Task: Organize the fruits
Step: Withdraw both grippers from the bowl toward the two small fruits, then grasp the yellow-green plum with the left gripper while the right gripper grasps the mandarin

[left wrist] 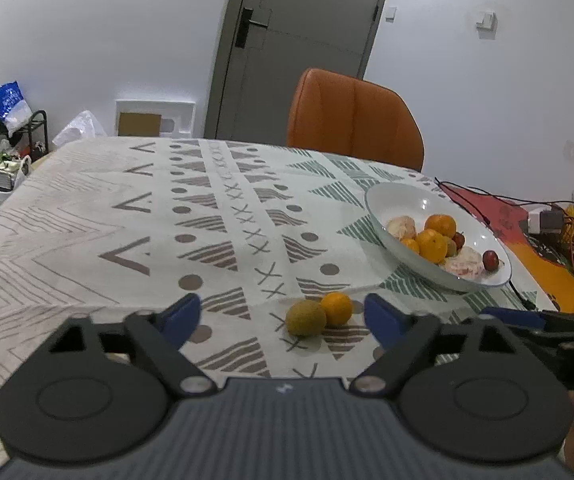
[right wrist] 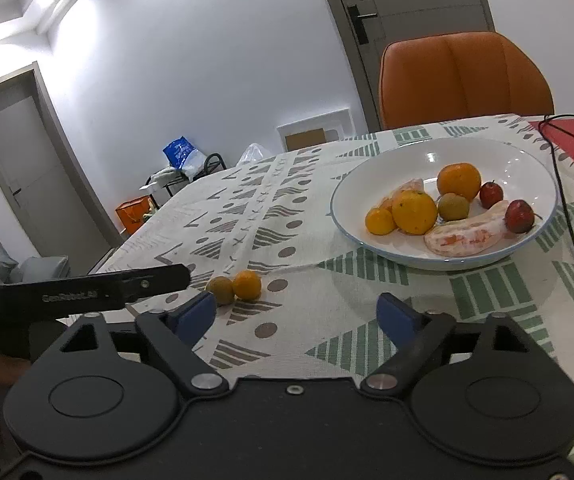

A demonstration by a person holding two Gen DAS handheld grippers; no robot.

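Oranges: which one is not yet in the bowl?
The small orange on the tablecloth, touching a greenish-brown fruit just ahead of the open left gripper. The other oranges sit inside the white bowl.

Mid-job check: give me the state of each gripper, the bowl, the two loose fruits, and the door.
left gripper: open, empty
right gripper: open, empty
bowl: upright, holding fruit
kiwi: on tablecloth, outside bowl, touching small orange
small orange: on tablecloth, outside bowl
door: closed
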